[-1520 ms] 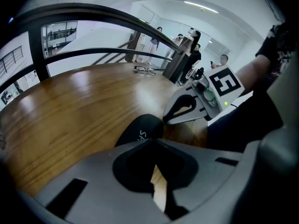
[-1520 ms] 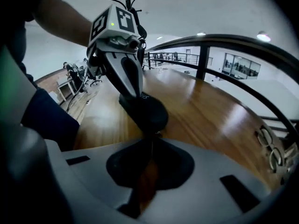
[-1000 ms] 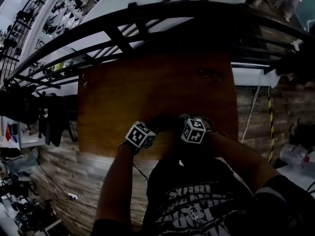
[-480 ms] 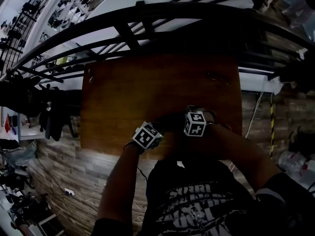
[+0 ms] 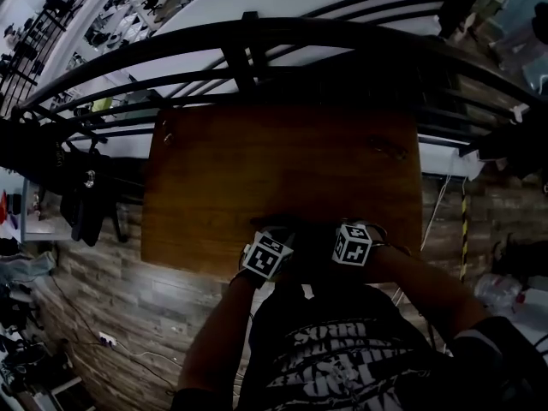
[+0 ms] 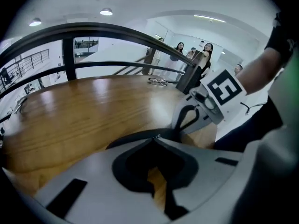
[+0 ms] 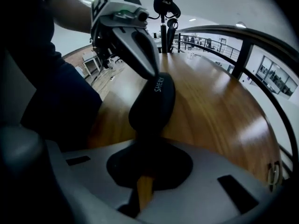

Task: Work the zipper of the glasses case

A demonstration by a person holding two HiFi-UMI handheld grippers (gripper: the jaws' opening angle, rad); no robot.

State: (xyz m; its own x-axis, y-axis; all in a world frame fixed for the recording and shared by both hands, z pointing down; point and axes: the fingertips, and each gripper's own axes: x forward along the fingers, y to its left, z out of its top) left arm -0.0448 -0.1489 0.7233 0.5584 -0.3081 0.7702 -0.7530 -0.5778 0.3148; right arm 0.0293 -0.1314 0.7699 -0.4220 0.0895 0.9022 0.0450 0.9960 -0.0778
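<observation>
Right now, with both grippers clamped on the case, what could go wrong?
1. The left gripper and right gripper each pinch only a thin end of the case; a hard pull may slip one off.
2. The case is held close to the near edge of the table, so a lost grip could let it fall off.

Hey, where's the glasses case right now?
Right gripper view: the glasses case lies centre, at the near edge of the wooden table, clamped between left gripper and right gripper.
</observation>
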